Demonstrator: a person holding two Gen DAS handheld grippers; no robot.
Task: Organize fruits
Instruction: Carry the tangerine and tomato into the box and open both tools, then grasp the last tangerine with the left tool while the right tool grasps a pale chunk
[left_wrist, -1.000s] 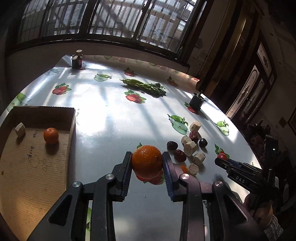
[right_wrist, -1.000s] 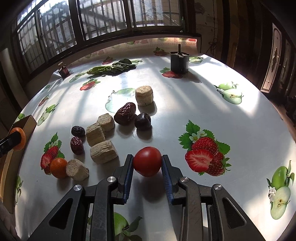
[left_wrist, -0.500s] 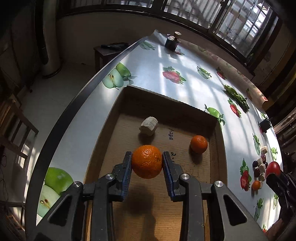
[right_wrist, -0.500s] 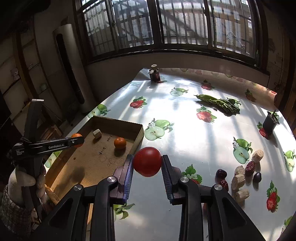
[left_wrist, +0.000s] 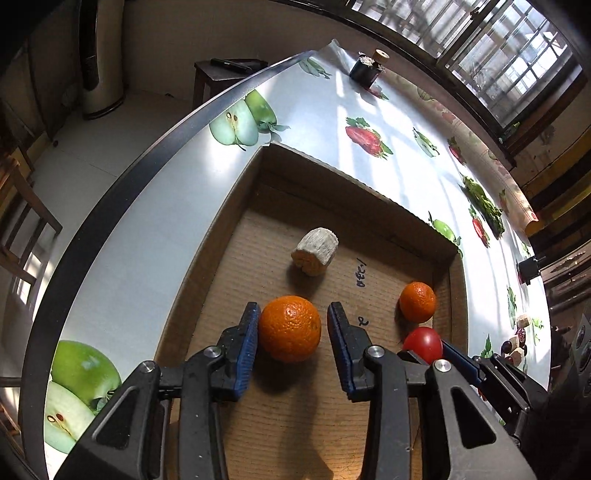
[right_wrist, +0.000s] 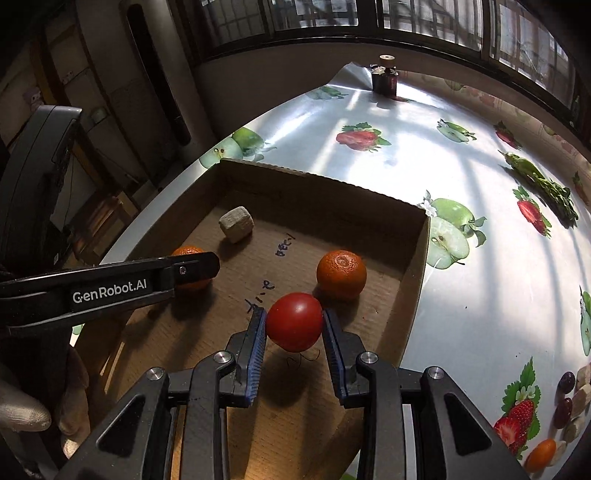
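**Two fruits over the box, ready to set down**

Sunlit fruit-print tablecloth (right_wrist: 461, 258) carries a cardboard box (left_wrist: 332, 173) at its left edge. Left gripper (left_wrist: 291, 328) looks slackened around the big orange (left_wrist: 290, 328); a gap shows on the right, though contact is hard to judge. Right gripper (right_wrist: 294, 326) pinches the tomato (right_wrist: 294, 322). Lower each to the floor, clear of the small orange (right_wrist: 341, 274), before opening wide.

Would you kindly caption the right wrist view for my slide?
Right gripper holds a tomato over the cardboard tray, beside an orange.
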